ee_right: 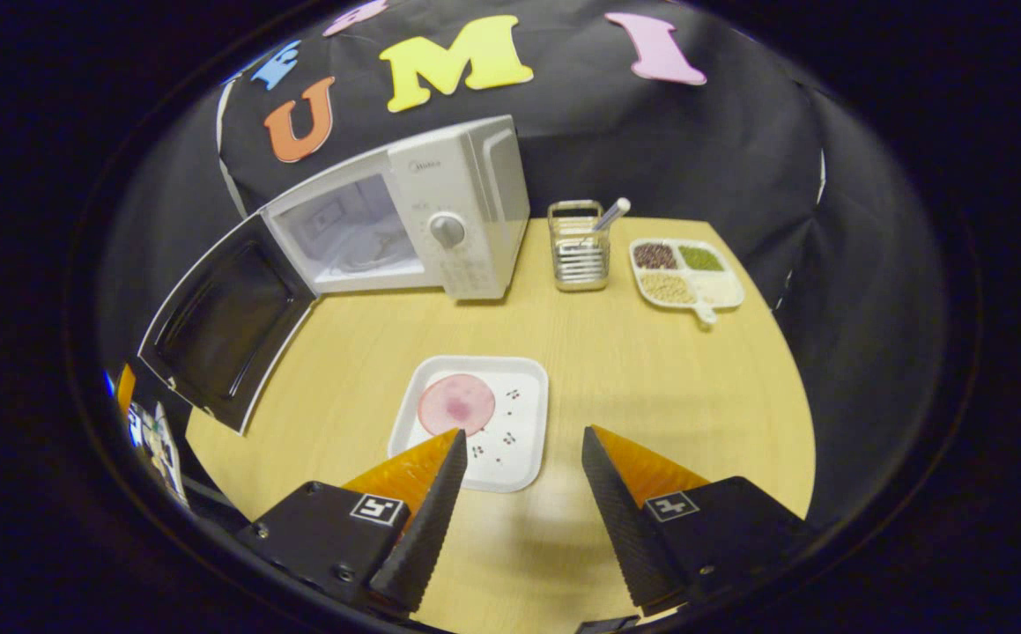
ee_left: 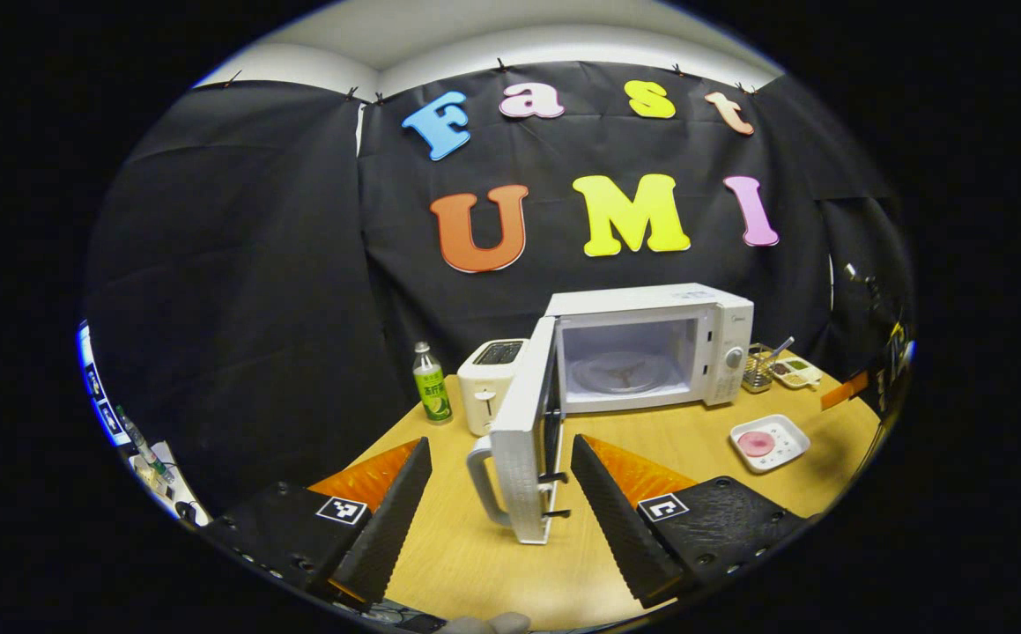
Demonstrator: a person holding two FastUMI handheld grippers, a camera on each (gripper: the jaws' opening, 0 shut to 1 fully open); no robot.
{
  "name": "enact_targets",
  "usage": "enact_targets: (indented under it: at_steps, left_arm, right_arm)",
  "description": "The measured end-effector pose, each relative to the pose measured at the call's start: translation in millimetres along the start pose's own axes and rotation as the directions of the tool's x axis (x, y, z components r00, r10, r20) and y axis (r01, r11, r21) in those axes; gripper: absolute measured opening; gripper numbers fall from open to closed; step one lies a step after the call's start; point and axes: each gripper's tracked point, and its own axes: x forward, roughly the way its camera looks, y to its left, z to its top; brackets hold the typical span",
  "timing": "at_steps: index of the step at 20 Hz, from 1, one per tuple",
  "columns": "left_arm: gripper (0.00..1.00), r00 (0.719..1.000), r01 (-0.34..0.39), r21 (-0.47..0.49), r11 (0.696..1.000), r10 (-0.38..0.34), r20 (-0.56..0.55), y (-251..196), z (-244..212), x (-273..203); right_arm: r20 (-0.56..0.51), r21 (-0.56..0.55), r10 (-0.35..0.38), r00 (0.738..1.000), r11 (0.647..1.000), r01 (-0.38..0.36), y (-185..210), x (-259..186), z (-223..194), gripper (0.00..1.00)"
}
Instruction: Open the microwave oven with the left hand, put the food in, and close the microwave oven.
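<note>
Right gripper [ee_right: 519, 458] spread, empty, hovering over worktop [ee_right: 651, 370]; plate [ee_right: 510, 440] with food [ee_right: 456, 404] just ahead, touching nothing. Light, stiff, slippery-looking; best pinched at near rim. Left gripper [ee_left: 501, 467] spread astride open microwave door [ee_left: 523, 440].

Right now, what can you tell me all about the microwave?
The microwave is a white box, probably metal and plastic, standing upright at the back of the wooden table. Its door is swung wide open on the left side, with a curved white handle and a dark inner window. Inside sits a round glass turntable, with no food on it. A round knob sits on the front panel. A white toaster stands beside it.
</note>
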Motion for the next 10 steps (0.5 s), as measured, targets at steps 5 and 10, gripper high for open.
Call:
enact_targets:
  at_steps: [5,10]
  left_arm:
    - [0.96,0.999,-0.045,-0.010,0.999,0.045,0.007,-44.2,29.4,-3.2]
    - [0.96,0.998,-0.057,-0.054,0.997,0.057,0.001,-71.3,42.5,-2.5]
  right_arm:
    - [-0.181,0.085,0.108,0.978,0.992,-0.094,-12.1,55.8,-21.6,0.68]
    - [-0.257,0.095,0.136,0.957,0.989,-0.115,-10.9,63.8,-23.0,0.52]
